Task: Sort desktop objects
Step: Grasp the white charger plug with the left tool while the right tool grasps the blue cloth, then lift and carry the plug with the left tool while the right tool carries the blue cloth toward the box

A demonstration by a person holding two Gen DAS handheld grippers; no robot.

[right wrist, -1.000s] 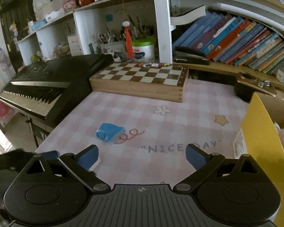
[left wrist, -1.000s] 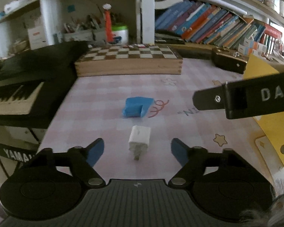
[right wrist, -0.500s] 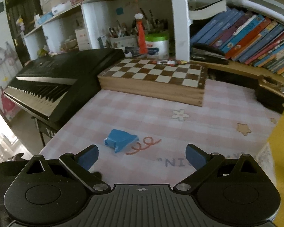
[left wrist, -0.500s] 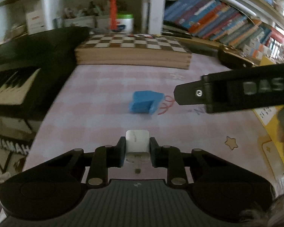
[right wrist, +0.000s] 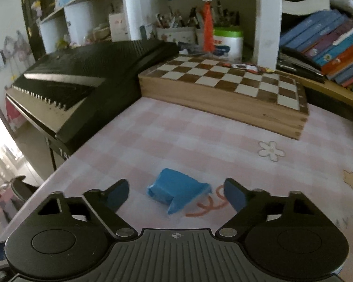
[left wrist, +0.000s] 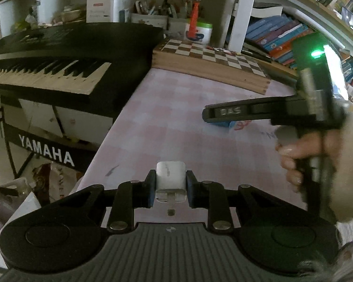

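My left gripper [left wrist: 169,188] is shut on a white plug adapter [left wrist: 170,180], its metal prong pointing back toward the camera, held just above the pink checked tablecloth [left wrist: 167,117]. A blue eraser-like block [right wrist: 177,190] lies on the cloth between the fingers of my right gripper [right wrist: 176,193]. Those jaws are closing but the pads stand clear of the block on both sides. In the left wrist view the right gripper [left wrist: 207,114] reaches in from the right, held by a hand [left wrist: 301,155], and hides most of the blue block [left wrist: 223,124].
A black keyboard [left wrist: 58,63] borders the table's left edge. A wooden chessboard box [right wrist: 226,89] lies at the back, with shelves of books [right wrist: 329,47] and a green-lidded tub [right wrist: 227,41] behind it.
The left gripper closed on the white adapter and carried it toward the table's left edge. The right gripper moved down and forward to straddle the blue block, and its jaws narrowed.
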